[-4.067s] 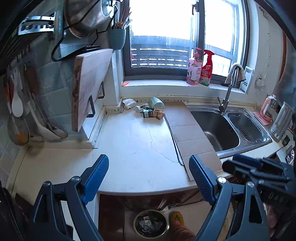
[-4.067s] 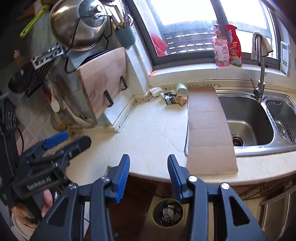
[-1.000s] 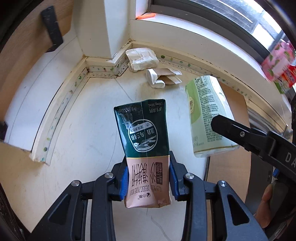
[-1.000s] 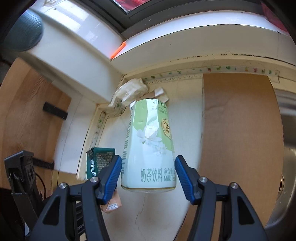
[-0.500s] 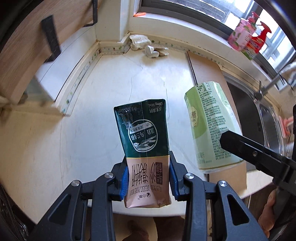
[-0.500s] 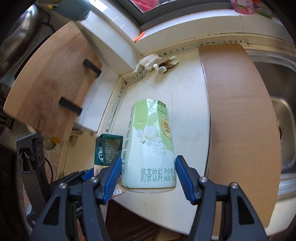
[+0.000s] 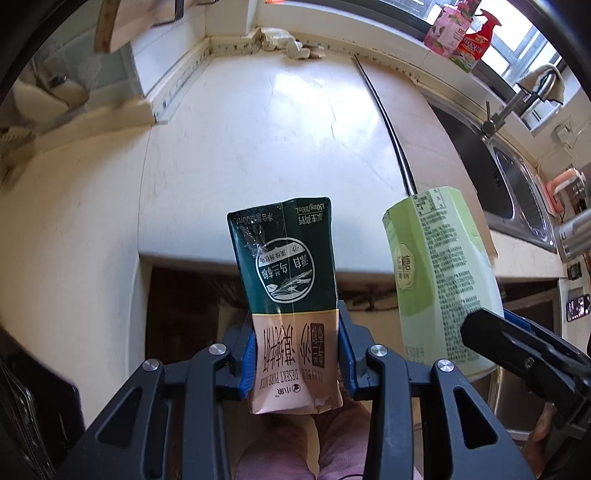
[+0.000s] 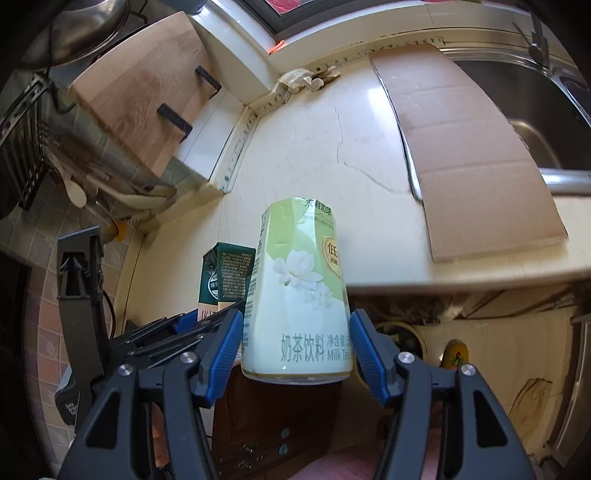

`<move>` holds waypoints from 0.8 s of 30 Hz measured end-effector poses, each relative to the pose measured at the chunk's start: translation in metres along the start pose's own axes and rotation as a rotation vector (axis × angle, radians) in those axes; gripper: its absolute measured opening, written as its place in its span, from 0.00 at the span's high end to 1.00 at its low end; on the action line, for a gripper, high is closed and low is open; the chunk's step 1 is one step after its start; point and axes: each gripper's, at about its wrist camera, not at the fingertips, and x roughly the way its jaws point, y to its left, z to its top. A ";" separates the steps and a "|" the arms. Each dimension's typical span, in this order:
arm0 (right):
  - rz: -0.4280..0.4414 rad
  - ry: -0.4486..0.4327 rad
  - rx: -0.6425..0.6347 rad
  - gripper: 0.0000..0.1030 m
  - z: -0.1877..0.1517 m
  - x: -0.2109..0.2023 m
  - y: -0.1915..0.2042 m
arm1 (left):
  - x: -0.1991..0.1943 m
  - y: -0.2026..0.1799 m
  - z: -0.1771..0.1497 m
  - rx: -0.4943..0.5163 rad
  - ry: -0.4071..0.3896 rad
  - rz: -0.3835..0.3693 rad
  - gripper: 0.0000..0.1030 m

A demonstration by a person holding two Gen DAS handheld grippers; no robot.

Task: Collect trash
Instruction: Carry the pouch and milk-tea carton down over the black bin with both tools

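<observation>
My left gripper (image 7: 295,363) is shut on a flattened dark green and tan milk carton (image 7: 286,280), held in the air past the counter's front edge. My right gripper (image 8: 295,350) is shut on a pale green milk tea carton (image 8: 297,295), also held off the counter. The tea carton shows in the left wrist view (image 7: 439,280), to the right of the milk carton. The milk carton shows in the right wrist view (image 8: 225,275), to the left. More crumpled trash (image 7: 286,38) lies in the counter's far corner; it also shows in the right wrist view (image 8: 304,79).
The white counter (image 7: 258,129) carries a flat cardboard sheet (image 8: 469,147) beside the steel sink (image 8: 535,96). A wooden cutting board (image 8: 144,88) hangs at the left. Bottles (image 7: 458,31) stand on the window sill. A bin rim (image 8: 410,339) shows on the floor under the counter.
Both grippers have pulled back from the counter's far corner with their cartons and now hang past the front edge. The cupboard below has come into view.
</observation>
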 end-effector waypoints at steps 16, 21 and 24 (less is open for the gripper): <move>-0.050 0.071 0.016 0.42 -0.080 -0.024 -0.028 | 0.011 -0.032 -0.083 0.065 0.064 0.011 0.66; -0.048 0.133 0.014 0.42 -0.089 -0.006 -0.045 | 0.036 -0.039 -0.103 0.058 0.092 0.025 0.66; -0.049 0.178 0.011 0.42 -0.095 0.013 -0.058 | 0.056 -0.033 -0.110 0.026 0.118 0.029 0.66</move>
